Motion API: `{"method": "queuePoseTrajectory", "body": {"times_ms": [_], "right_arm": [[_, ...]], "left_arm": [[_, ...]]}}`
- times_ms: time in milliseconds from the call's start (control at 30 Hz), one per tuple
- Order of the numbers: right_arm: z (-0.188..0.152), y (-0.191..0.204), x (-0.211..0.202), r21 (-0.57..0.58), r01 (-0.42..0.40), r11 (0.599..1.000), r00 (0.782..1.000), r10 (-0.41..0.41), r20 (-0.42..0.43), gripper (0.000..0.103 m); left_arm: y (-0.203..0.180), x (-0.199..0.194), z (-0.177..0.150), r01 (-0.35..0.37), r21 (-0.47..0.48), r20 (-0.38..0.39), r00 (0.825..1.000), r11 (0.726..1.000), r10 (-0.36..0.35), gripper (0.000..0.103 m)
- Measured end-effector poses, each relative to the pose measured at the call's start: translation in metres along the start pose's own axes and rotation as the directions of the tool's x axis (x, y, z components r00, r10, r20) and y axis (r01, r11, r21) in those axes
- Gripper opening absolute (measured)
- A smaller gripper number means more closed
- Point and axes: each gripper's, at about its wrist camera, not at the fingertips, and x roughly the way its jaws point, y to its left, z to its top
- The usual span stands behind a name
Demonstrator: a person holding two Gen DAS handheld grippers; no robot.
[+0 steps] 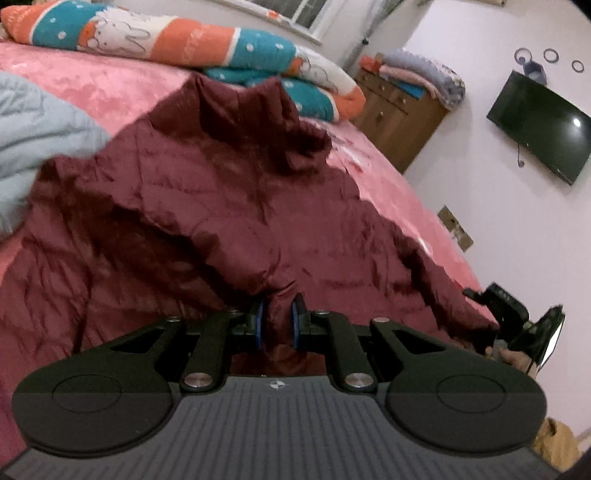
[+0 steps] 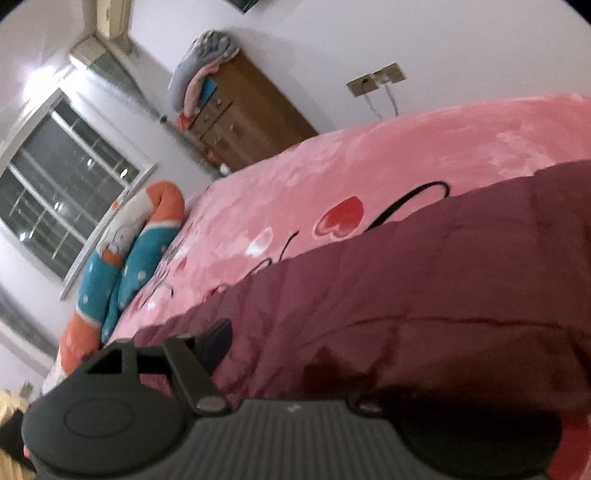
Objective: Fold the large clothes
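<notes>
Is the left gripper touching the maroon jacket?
Touching. The left wrist view shows the left gripper with its blue-padded fingers pinched on a fold of the maroon jacket.

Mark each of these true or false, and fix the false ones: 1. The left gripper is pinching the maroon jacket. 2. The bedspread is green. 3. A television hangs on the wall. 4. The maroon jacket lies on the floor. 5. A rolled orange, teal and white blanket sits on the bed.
1. True. The left gripper is shut on a fold of the maroon jacket.
2. False. The bedspread is pink, with red hearts.
3. True. The television is mounted on the white wall.
4. False. The jacket lies spread over the bed.
5. True. The blanket lies along the bed's far side, by the window.
</notes>
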Motion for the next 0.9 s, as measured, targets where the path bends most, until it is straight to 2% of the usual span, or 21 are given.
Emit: {"method": "queuePoseTrajectory", "body": {"times_ms": [100,133,300,400,500,567,633,733,767,800,900], "right_arm": [[-0.006,0.009,-0.008,-0.061,0.008,0.998,0.999,-0.011,-0.048,0.073],[-0.009,0.012,-0.013,-0.083,0.004,0.997,0.998,-0.009,-0.061,0.073],[-0.025,0.032,-0.044,-0.225,-0.017,0.974,0.995,-0.005,-0.096,0.073],[-0.035,0.048,-0.071,-0.303,-0.081,0.949,0.993,0.051,-0.103,0.073],[-0.055,0.072,-0.094,-0.396,-0.195,0.897,0.976,0.139,-0.165,0.074],[-0.074,0.089,-0.104,-0.432,-0.292,0.853,0.948,0.199,-0.248,0.074],[-0.098,0.109,-0.107,-0.420,-0.412,0.809,0.890,0.259,-0.375,0.074],[-0.134,0.133,-0.103,-0.353,-0.545,0.761,0.787,0.318,-0.529,0.073],[-0.146,0.141,-0.102,-0.351,-0.573,0.741,0.762,0.323,-0.561,0.073],[-0.158,0.148,-0.100,-0.362,-0.590,0.722,0.747,0.317,-0.585,0.073],[-0.184,0.160,-0.091,-0.393,-0.601,0.696,0.726,0.269,-0.632,0.073]], "left_arm": [[-0.001,-0.006,-0.009,-0.014,0.044,-0.008,1.000,0.999,0.015,0.015],[0.000,-0.009,-0.011,-0.020,0.063,-0.009,1.000,0.998,0.021,0.018],[0.004,-0.032,-0.015,-0.039,0.126,-0.009,0.999,0.991,0.041,0.048],[0.014,-0.056,-0.019,-0.049,0.144,0.008,0.999,0.988,0.049,0.052],[0.026,-0.072,-0.017,-0.059,0.153,0.039,0.998,0.986,0.054,0.057],[0.033,-0.081,-0.010,-0.073,0.156,0.073,0.995,0.985,0.062,0.060],[0.036,-0.087,-0.002,-0.082,0.162,0.110,0.992,0.983,0.065,0.065],[0.047,-0.085,0.009,-0.117,0.140,0.156,0.983,0.983,0.095,0.066],[0.052,-0.080,0.014,-0.123,0.122,0.174,0.980,0.985,0.100,0.066],[0.055,-0.075,0.019,-0.128,0.106,0.189,0.976,0.986,0.107,0.066],[0.064,-0.053,0.034,-0.145,0.066,0.234,0.964,0.987,0.126,0.065]]}}
